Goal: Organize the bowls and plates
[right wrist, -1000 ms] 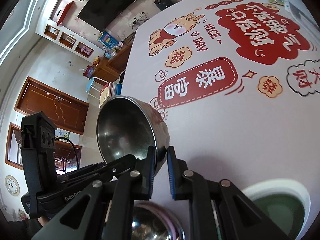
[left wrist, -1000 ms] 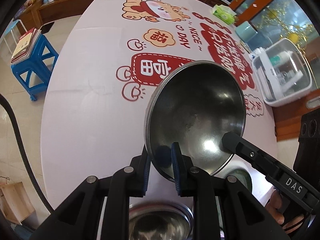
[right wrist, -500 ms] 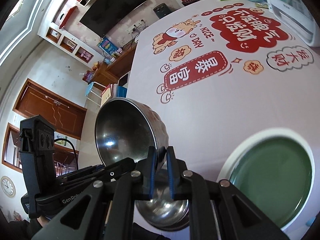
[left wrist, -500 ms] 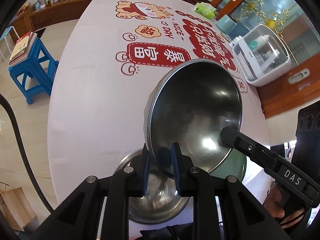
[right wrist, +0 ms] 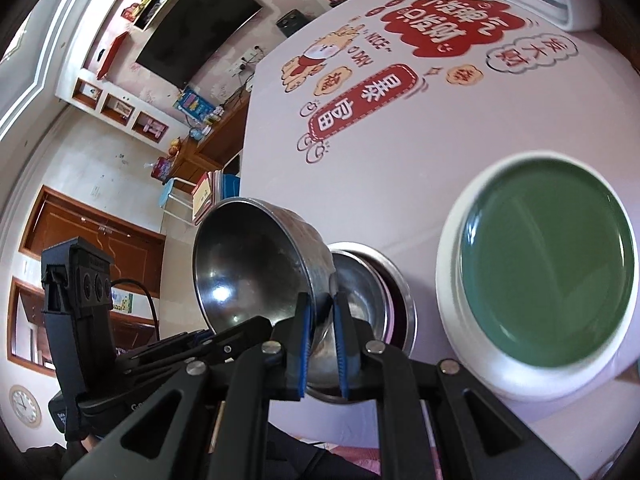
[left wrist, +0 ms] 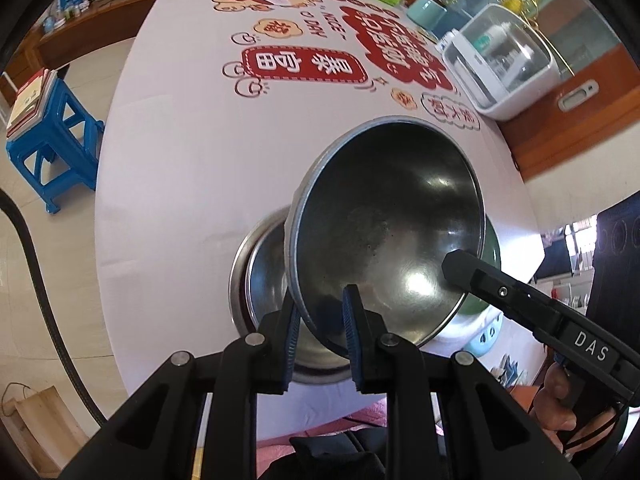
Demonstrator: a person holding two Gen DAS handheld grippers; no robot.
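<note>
Both grippers are shut on the rim of one steel bowl (left wrist: 384,224), held tilted in the air above the table's near edge. My left gripper (left wrist: 320,312) pinches its near rim; my right gripper (right wrist: 322,312) pinches the opposite rim, and its finger also shows in the left wrist view (left wrist: 472,276). The held bowl also shows in the right wrist view (right wrist: 248,264). Below it a second steel bowl (left wrist: 260,276) rests on the table, also in the right wrist view (right wrist: 368,280). A green plate with a white rim (right wrist: 544,256) lies to its right.
The white tablecloth with red prints (left wrist: 200,140) covers the round table. A white box with a clear lid (left wrist: 504,64) stands at the right edge. A blue stool with books (left wrist: 44,128) stands on the floor to the left.
Both grippers have pulled back and up with the bowl. The second steel bowl and the green plate have come fully into view beneath it.
</note>
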